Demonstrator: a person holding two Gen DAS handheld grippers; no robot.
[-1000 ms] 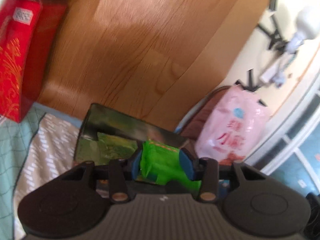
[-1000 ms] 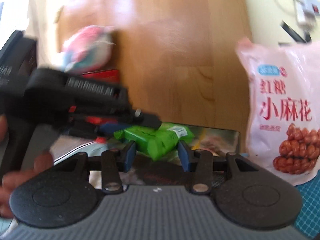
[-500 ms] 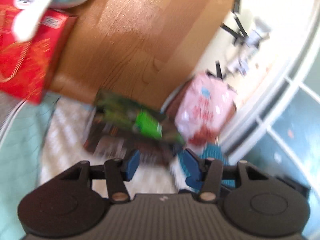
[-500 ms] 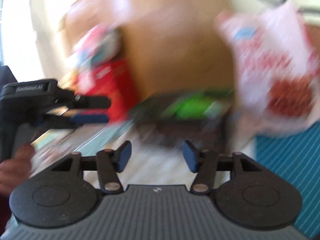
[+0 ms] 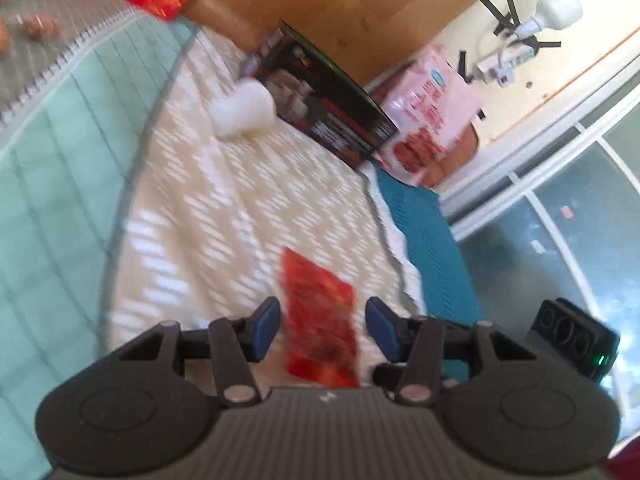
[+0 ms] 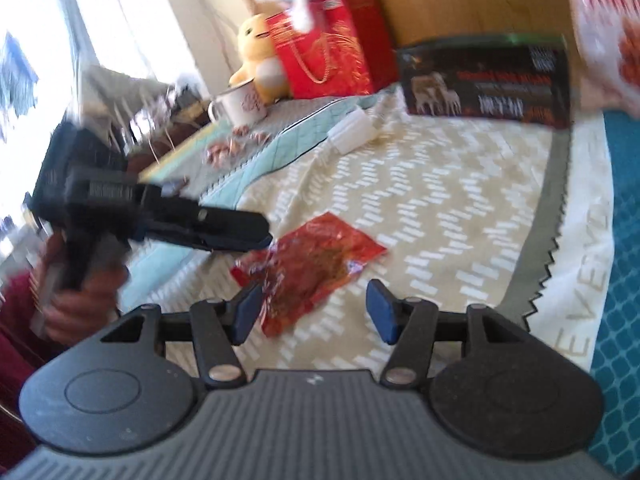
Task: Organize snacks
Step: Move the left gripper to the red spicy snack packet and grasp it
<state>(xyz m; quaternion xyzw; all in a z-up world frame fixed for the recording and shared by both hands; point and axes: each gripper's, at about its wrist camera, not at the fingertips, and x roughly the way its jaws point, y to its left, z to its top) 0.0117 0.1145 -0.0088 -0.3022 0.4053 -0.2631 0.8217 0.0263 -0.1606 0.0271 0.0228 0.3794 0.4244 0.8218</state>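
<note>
Left wrist: I've got the red snack packet (image 5: 320, 320) flat on the patterned cloth (image 5: 224, 208) at 12 o'clock between my left gripper (image 5: 322, 326) pads, right gripper (image 6: 312, 310) also released and empty, so it's approach-to-pick; next I descend and clamp.

Each black plastic gripper (image 5: 322, 322) (image 6: 314, 310) had a ribbed grey body, two round discs, silver screws and blue rubber pads (image 5: 265, 322). The hand (image 6: 86, 304) wore a dark red sleeve (image 6: 12, 344).
</note>
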